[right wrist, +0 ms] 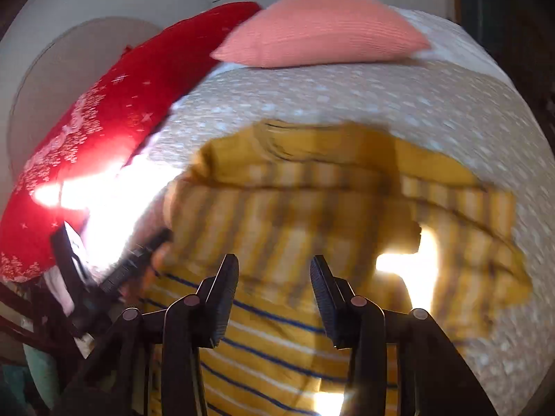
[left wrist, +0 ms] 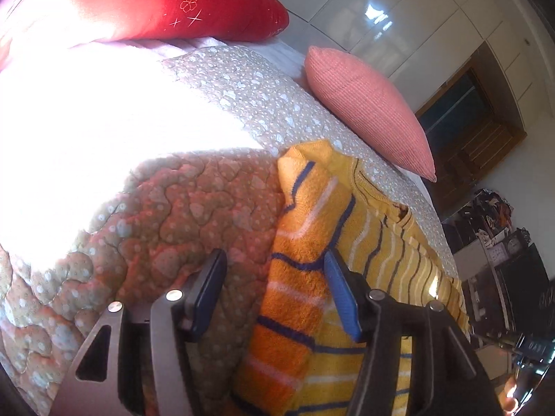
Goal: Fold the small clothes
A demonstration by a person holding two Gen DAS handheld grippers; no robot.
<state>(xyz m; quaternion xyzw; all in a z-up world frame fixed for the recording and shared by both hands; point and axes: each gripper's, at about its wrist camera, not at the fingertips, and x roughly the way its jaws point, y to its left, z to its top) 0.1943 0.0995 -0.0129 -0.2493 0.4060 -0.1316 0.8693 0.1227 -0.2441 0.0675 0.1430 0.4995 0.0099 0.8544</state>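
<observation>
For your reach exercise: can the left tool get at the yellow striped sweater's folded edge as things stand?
Probably yes. The left tool is open, with the yellow striped sweater and its raised fold already between its fingers, and nothing lies in between.

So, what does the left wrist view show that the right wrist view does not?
Only the left wrist view shows the wooden door, the dark cluttered shelf and the garment's thick orange fold between the open left claw. Only the right wrist view shows the yellow striped garment spread wide, though blurred, beyond the open right claw. Both show the red pillow, the pink pillow and the dotted quilt.
</observation>
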